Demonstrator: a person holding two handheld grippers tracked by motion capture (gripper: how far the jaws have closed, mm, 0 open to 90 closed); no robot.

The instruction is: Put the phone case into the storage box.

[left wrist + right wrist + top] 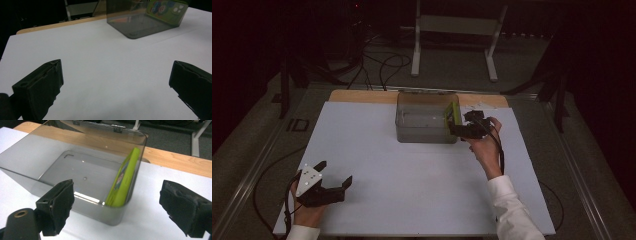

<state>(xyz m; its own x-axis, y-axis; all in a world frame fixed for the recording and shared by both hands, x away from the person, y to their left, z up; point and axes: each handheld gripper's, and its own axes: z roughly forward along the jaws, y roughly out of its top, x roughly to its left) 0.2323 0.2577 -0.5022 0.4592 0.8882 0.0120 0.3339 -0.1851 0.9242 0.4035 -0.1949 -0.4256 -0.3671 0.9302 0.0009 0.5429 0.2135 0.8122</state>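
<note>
Right gripper [458,126] released, jaws spread beside bin's [412,134] right wall near far tabletop edge. Green case [124,178] inside, leaning on that wall, possibly phone case. Risk: jaw clips rim, bin slides, case topples. Left gripper [335,176] released, idle near front-left corner.

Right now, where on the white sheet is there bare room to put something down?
Bare sheet lies between the left tongs and the clear box, and along the near edge toward the sleeve. It is crowded at the box's right wall, where the green case leans inside and the open right tongs hover.
</note>
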